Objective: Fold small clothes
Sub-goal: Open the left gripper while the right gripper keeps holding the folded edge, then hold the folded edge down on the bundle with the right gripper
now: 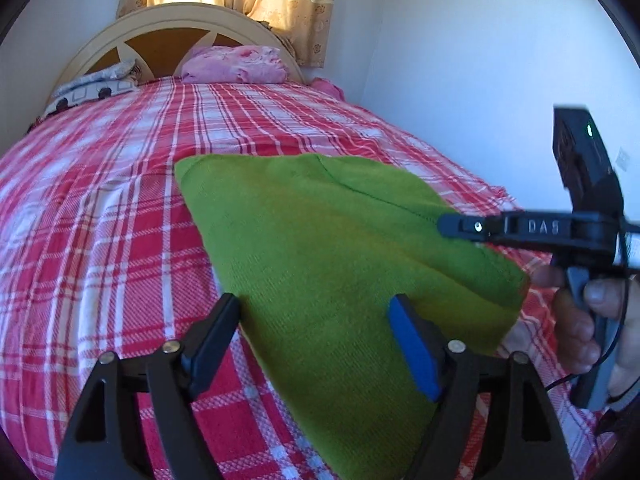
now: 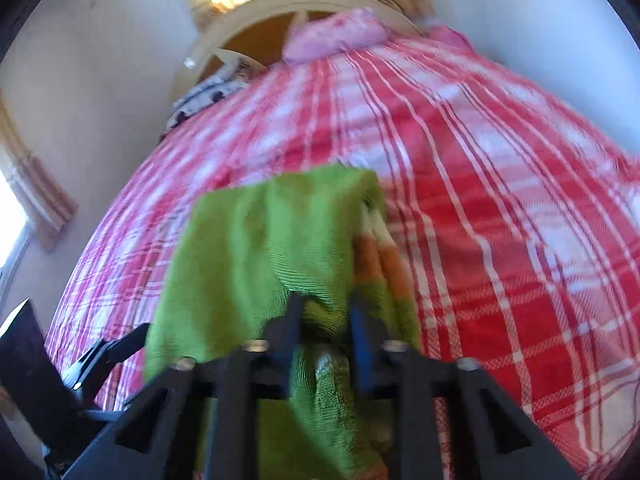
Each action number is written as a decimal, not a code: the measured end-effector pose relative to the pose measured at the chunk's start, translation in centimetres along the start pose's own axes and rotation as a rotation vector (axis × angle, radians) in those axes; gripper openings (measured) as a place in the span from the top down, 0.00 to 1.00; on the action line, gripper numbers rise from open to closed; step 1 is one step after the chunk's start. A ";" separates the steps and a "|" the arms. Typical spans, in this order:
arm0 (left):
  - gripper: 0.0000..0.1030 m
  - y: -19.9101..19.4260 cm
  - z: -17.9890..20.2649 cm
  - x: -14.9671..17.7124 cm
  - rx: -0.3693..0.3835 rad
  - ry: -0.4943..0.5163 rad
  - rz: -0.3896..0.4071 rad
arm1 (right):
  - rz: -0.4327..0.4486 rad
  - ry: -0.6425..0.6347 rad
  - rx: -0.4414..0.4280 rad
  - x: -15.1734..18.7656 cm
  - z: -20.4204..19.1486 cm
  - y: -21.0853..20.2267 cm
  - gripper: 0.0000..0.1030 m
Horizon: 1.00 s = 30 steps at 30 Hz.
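The green knit garment point(image 1: 320, 248) lies on the red plaid bed point(image 1: 100, 216), its near end cut off by the frame. The left claw point(image 1: 316, 344) stands released over it, pads clear. The right claw point(image 2: 326, 320) is clenched on a bunched fold, blurred; orange stripes peek beneath.

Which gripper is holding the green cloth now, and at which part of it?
The right gripper pinches the green knitted garment at a bunched near edge. The left gripper is open, holding nothing.
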<state>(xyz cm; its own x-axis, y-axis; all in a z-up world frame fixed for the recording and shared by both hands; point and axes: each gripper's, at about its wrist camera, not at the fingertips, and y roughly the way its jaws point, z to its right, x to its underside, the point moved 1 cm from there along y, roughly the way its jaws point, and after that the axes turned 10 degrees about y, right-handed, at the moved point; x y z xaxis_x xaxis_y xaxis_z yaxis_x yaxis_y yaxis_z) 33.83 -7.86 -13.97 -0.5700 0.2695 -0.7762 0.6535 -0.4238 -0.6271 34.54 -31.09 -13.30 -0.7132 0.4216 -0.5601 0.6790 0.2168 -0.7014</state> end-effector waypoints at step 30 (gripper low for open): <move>0.00 2.5 -0.3 1.7 -0.008 -0.041 -0.134 | -0.043 -0.209 -0.005 -0.2 -3.1 3.7 0.57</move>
<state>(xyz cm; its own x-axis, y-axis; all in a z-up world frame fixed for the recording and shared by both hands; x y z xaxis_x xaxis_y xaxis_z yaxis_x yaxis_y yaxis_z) 34.62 -8.15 -16.90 -0.6721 0.2877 -0.6822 0.5740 -0.3797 -0.7256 37.79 -27.60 -14.42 -0.7620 0.2200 -0.6091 0.6474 0.2350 -0.7250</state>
